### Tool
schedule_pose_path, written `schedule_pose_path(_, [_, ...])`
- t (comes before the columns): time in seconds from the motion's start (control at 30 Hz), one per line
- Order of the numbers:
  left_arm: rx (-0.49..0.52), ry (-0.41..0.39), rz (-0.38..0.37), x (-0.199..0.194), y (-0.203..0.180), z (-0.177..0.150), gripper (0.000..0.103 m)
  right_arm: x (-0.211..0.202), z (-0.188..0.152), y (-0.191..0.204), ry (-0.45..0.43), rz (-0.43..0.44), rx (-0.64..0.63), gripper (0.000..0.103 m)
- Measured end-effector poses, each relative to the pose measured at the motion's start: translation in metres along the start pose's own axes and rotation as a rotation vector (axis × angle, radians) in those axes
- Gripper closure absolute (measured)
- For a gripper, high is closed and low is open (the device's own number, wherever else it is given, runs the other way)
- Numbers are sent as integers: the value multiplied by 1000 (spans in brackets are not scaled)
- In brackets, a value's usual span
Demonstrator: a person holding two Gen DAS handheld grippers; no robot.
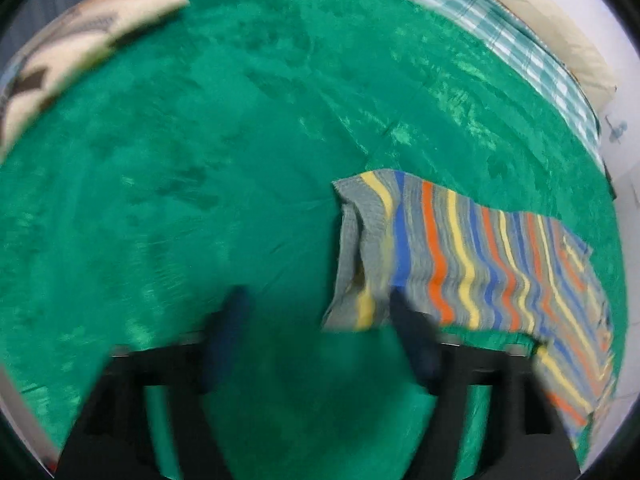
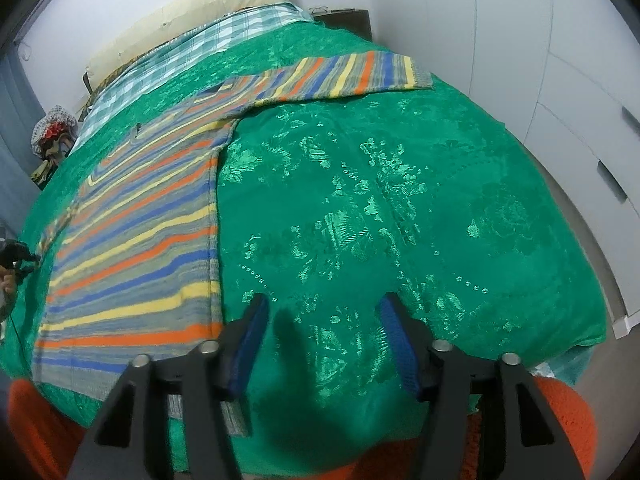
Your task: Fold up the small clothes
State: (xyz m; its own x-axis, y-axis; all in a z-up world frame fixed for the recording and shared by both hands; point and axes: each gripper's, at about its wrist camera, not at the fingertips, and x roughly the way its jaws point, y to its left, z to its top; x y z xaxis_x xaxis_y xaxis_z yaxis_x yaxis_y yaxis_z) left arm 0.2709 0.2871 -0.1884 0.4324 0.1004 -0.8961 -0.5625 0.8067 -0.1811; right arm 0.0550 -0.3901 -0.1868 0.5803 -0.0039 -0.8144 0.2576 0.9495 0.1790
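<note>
Left wrist view: the left gripper (image 1: 316, 312) stands open and empty; the striped knitted sweater (image 1: 460, 256) lies centre-right on the green patterned bedspread (image 1: 200, 160) (sleeve spread).

Right wrist view: the right gripper (image 2: 322, 320) is open, empty; the sweater (image 2: 136, 240) fills left frame, apparently unfolded.

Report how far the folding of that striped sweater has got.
Done: the striped sweater lies spread flat on the green bedspread, one sleeve stretched out sideways. In hand: nothing; the left tongs and right tongs are both open and empty. Left: no fold shows in the right view, so the sleeves and body remain.
</note>
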Motion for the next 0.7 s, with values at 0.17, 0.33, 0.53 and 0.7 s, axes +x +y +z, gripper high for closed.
schedule_pose_path(0.17, [128, -44, -79, -54, -4, -55, 22, -7, 3, 1, -30, -21, -9, 29])
schedule_pose_path(0.33, [340, -87, -166, -107, -48, -133, 21, -27, 11, 27, -64, -8, -121, 29])
schedule_pose_path(0.53, [543, -55, -274, -127, -102, -224, 18, -37, 18, 94, -41, 77, -342, 29])
schedule_pose_path(0.7, [699, 60, -163, -94, -109, -291, 19, -5, -7, 122, 148, 110, -437, 29])
